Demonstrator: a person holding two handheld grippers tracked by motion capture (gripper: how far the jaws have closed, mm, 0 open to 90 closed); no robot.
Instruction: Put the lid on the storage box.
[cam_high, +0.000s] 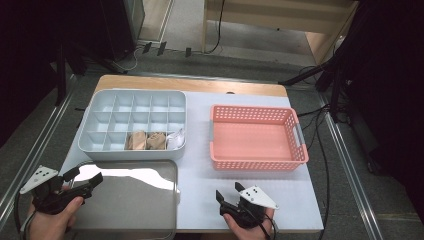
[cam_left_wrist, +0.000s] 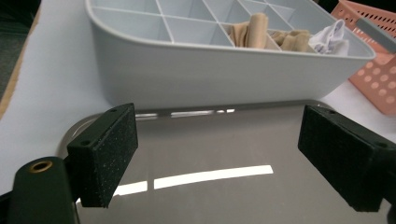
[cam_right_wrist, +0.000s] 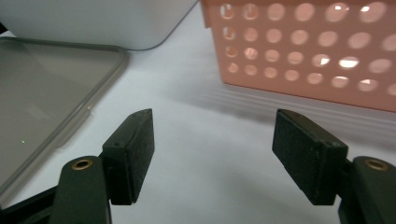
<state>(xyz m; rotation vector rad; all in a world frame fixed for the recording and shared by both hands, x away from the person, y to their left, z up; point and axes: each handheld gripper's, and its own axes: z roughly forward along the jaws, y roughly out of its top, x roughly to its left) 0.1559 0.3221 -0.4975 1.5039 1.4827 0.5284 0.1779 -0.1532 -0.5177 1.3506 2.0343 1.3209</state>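
Two grippers waited at the near edge of the table, each in a person's hand, and both were released with nothing between their pads. The left gripper (cam_high: 84, 179) hung over the near-left corner of a shiny metal tray (cam_high: 150, 210), its jaws spread wide above the bare, reflective surface; in the left gripper view the tray (cam_left_wrist: 210, 149) lay directly beneath the pads, which did not touch it. The right gripper (cam_high: 229, 192) rested over the white table cover (cam_high: 295, 200), just right of the tray and near the pink perforated basket (cam_high: 257, 162), whose holed wall (cam_right_wrist: 303, 56) stood close ahead in the right gripper view.

Beyond the tray, touching or almost touching its far edge, sat a pale grey divided organiser (cam_high: 100, 150). Its near row held two rolled beige cloth items (cam_high: 145, 141) in neighbouring compartments and a crumpled white cloth item (cam_high: 175, 139) in the compartment to their right; the other compartments that could be seen held nothing. From the left gripper view the beige rolls (cam_left_wrist: 254, 29) stood up above the dividers, with the white item (cam_left_wrist: 330, 38) beside them. The basket lay to the right of the organiser, a gap between them.
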